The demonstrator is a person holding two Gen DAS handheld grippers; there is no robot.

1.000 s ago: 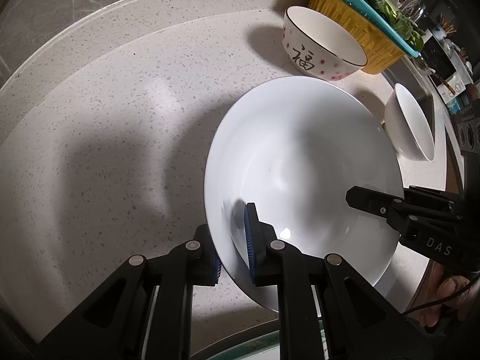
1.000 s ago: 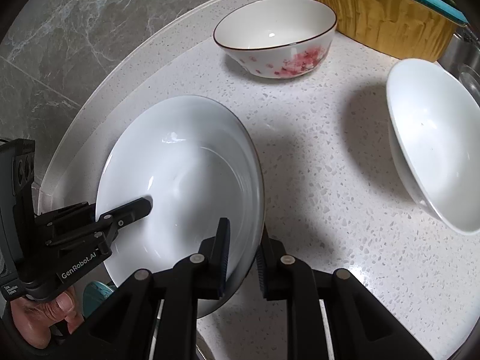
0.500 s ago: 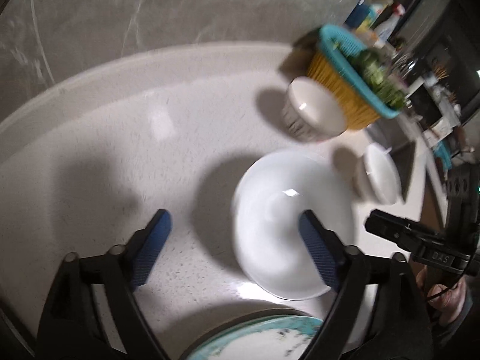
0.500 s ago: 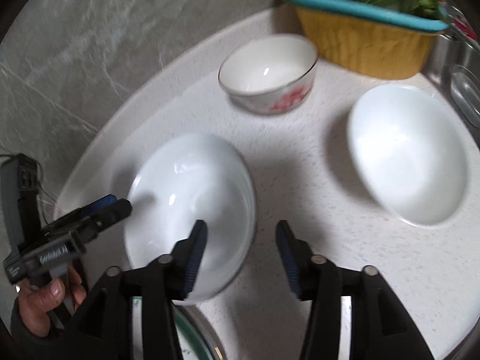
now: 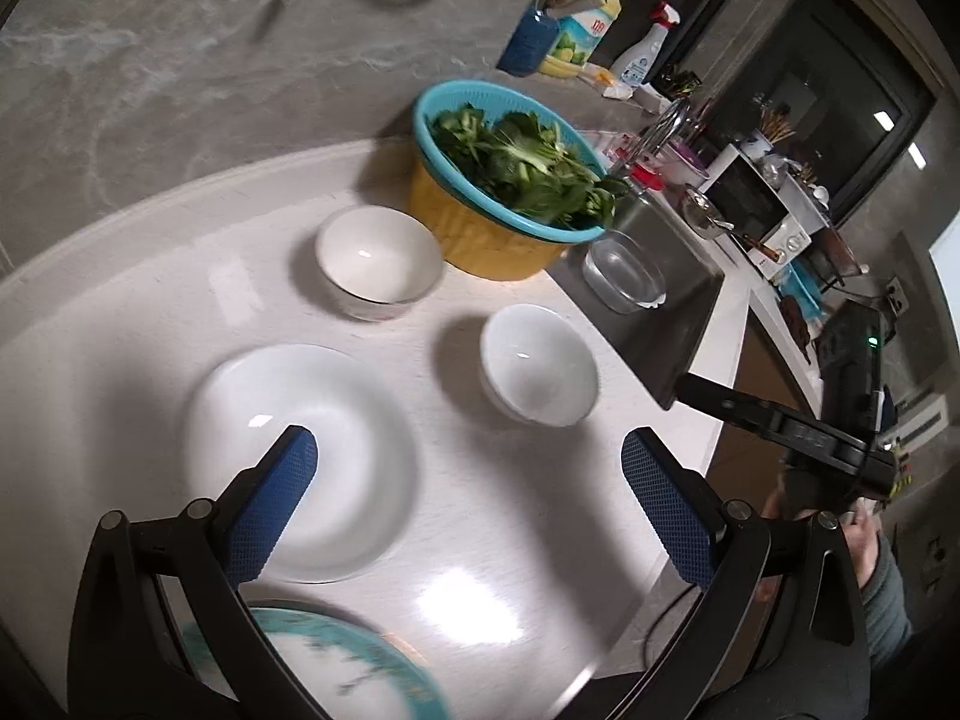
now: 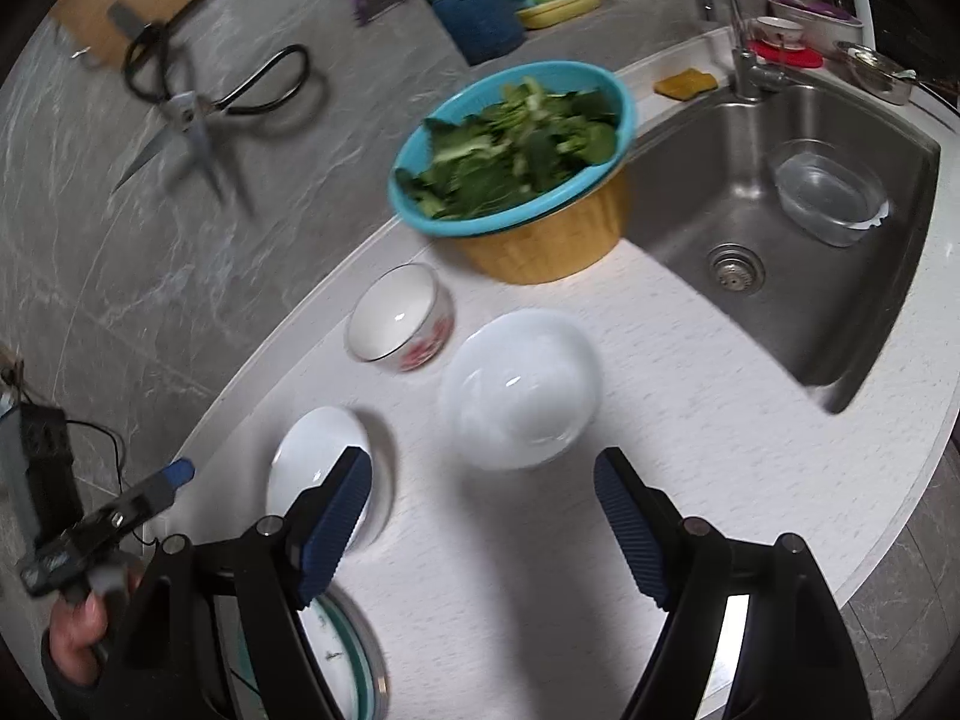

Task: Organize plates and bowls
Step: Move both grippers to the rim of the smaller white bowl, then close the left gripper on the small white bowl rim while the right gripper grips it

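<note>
A large white deep plate (image 5: pixel 312 462) (image 6: pixel 324 468) lies on the white counter. A smaller white bowl (image 5: pixel 540 372) (image 6: pixel 522 390) stands to its right. A bowl with a red flower pattern (image 5: pixel 378 261) (image 6: pixel 402 318) stands behind them. A teal-rimmed plate (image 5: pixel 336 672) (image 6: pixel 342 654) lies at the near edge. My left gripper (image 5: pixel 468 510) is open and empty, raised above the counter over the plate's right side. My right gripper (image 6: pixel 480 516) is open and empty, raised above the counter in front of the smaller bowl.
A teal and yellow basket of greens (image 5: pixel 504 192) (image 6: pixel 522 180) stands behind the bowls. A steel sink (image 6: pixel 780 228) with a clear container (image 6: pixel 828 192) lies to the right. Scissors (image 6: pixel 198 114) hang on the wall. Bottles (image 5: pixel 576 18) stand at the back.
Both grippers let go of the large white plate, opened wide and pulled up and back. The plate now rests on the counter.
</note>
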